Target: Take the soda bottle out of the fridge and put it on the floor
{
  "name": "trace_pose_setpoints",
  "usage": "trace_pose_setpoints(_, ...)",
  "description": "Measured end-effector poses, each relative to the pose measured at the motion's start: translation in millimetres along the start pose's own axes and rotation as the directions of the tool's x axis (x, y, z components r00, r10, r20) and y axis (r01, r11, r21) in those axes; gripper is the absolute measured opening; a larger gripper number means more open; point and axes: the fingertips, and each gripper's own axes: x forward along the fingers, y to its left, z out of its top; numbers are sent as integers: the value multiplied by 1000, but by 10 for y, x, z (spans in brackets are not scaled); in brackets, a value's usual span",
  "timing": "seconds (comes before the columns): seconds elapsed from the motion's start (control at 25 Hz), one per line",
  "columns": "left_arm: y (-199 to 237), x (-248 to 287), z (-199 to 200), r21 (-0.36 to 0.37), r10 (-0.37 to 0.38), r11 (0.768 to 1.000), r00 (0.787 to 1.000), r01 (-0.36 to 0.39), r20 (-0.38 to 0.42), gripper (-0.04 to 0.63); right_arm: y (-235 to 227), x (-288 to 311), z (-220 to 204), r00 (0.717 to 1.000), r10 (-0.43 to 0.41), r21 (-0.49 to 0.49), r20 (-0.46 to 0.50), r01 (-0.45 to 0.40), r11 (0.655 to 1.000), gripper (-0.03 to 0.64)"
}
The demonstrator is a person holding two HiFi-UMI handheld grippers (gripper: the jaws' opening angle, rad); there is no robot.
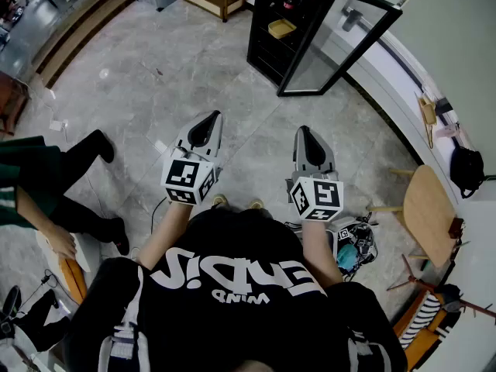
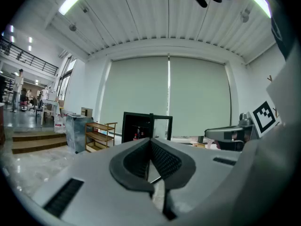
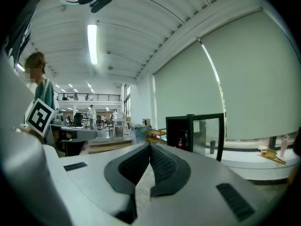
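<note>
Soda bottle point(image 3: 180, 143) inside open fridge point(image 3: 173, 126), well beyond both closed jaws

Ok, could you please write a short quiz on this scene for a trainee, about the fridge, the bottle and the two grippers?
1. Fill in the gap: the left gripper and the right gripper both have their jaws ___ and hold nothing.
2. True or false: the door of the fridge is closed.
3. Where is the soda bottle now?
A) on the floor
B) inside the fridge
C) between the right gripper's jaws

Key: 1 shut; 2 false, the door stands open; 3 B.
</note>
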Motion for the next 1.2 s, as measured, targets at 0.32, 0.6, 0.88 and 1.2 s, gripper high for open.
trace_pose_setpoints(0.32,67,-21,-16,-1,-32,999,999,32,-8,6,97,30,27,1000,-6,36,21,6,999,21)
trace_pose_setpoints(0.6,255,68,-58,-11,-82,997,997,82,-6,6,180,66,-78,999,-49,38,15,48,998,21)
trace_pose_setpoints(0.88,335,253,-100,-3,-127,992,992,127,-17,6,135,184,-180,996,-86,51,12,85,995,21)
trace_pose_setpoints(1.2,448,901,-55,-1,-133,991,991,133,3,6,-290,702,-127,996,-82,40,34,80,996,21)
